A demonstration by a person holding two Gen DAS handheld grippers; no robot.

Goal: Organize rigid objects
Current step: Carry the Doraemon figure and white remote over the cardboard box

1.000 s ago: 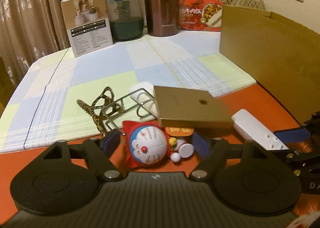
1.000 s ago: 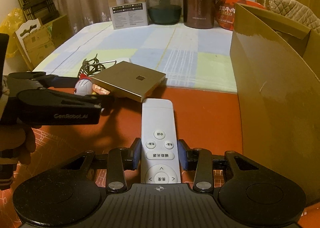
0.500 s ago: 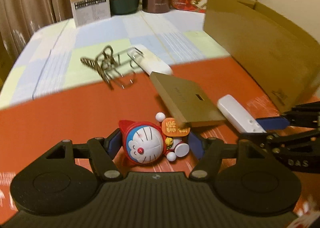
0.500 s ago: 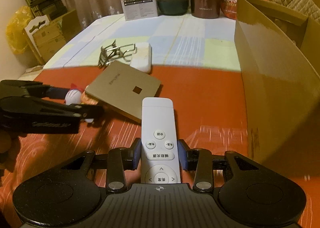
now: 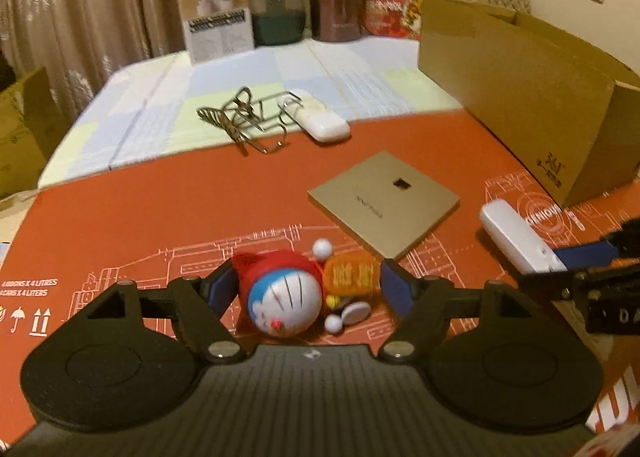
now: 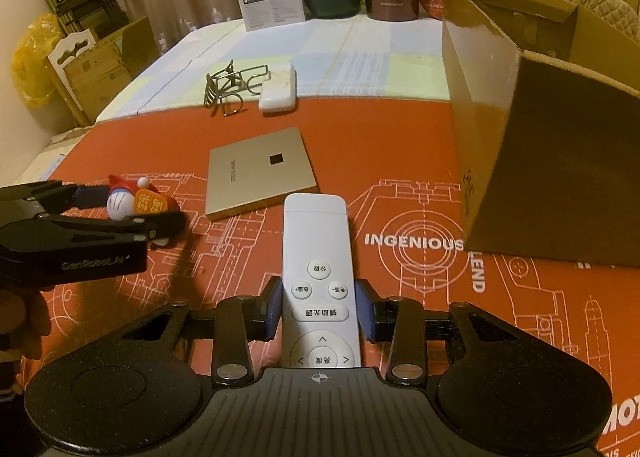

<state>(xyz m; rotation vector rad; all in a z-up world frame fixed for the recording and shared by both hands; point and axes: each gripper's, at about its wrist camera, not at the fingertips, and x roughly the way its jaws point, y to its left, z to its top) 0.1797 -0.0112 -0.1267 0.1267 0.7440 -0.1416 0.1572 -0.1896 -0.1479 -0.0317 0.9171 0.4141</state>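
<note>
Red matting covers the near end of the table, and the flat gold box lying on it is the handiest marker for everything else. Just short of that box, on its near left corner, the left gripper has the little blue-and-white cat figure in a red cap between its blue pads. Its jaws are opening: the left pad sits right by the cap, while the right pad stands off from the orange plaque at the toy's side, so the grip looks released. From the right wrist view the toy appears tipped on its side between those black fingers, whether it rests on the mat I cannot tell.

Nearer than the gold box and a little to its right, the right gripper is clenched on the white remote, pads pressing both long edges around the button cluster, its plain end pointing towards the box's near edge.

Right of the gold box stands an open cardboard carton. Beyond the box, at the seam with the checked cloth, lie a wire rack and a white oblong case, touching each other.
</note>
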